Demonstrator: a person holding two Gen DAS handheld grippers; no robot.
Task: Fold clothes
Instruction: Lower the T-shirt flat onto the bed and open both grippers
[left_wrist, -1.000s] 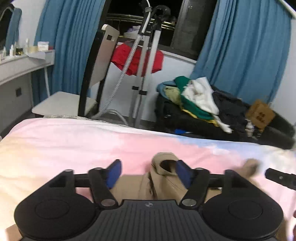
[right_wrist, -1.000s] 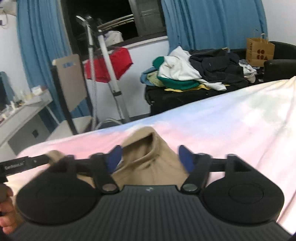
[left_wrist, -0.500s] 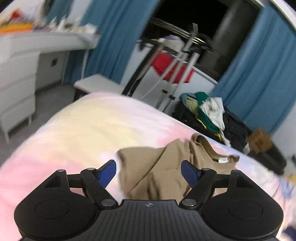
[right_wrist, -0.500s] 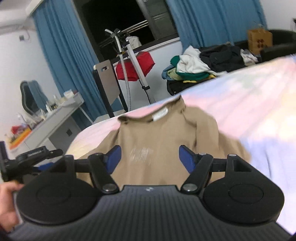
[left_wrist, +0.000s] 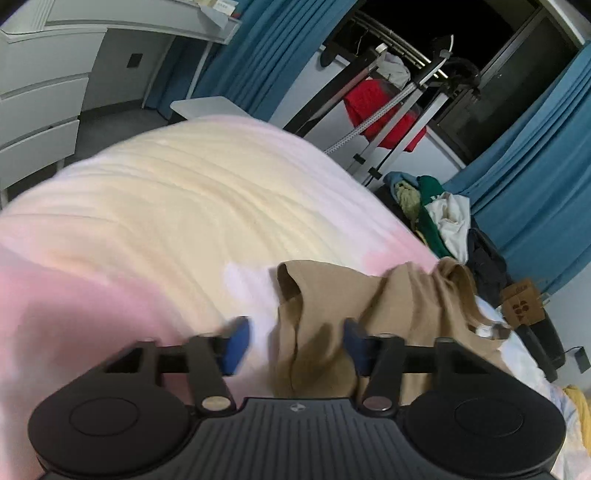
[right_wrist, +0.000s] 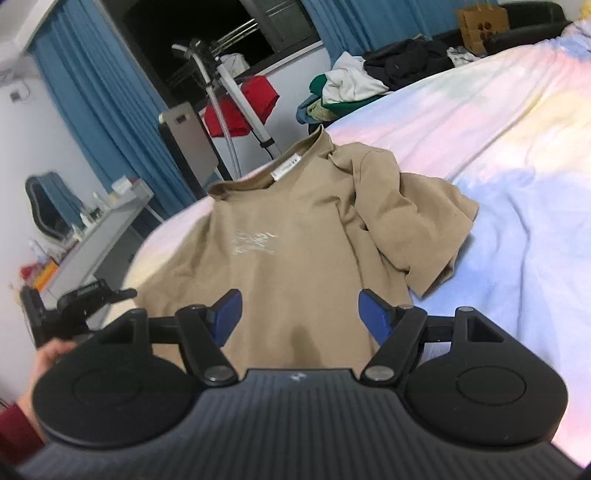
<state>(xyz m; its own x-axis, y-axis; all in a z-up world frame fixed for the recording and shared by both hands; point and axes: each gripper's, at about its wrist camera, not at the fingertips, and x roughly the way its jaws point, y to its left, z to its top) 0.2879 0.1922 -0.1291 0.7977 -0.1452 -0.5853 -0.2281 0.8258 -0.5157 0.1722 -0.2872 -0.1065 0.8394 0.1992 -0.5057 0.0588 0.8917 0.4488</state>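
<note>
A tan T-shirt (right_wrist: 295, 240) lies front up on the pastel bed cover (right_wrist: 498, 129), collar at the far end, with its right sleeve bunched up. My right gripper (right_wrist: 300, 312) hovers open over the shirt's near part; nothing is pinched between its blue pads. In the left wrist view the shirt (left_wrist: 369, 306) shows as crumpled folds. My left gripper (left_wrist: 295, 343) is at the shirt's side edge and its jaws are closing, with a fold of fabric between them; the left pad is still clear of the cloth. The left gripper (right_wrist: 92, 295) also shows at the left of the right wrist view.
Beyond the bed stand a pile of clothes (right_wrist: 351, 88), a garment steamer stand (right_wrist: 229, 88) with a red garment (right_wrist: 255, 99), a chair (right_wrist: 188, 140) and a cluttered desk (right_wrist: 103, 221). White drawers (left_wrist: 37, 110) lie to the left. A hand (right_wrist: 51, 354) holds the left tool.
Both grippers drew back toward the near end of the shirt, which went from a bunch to spread out. The left gripper swung to the shirt's left edge and its jaws narrowed.
</note>
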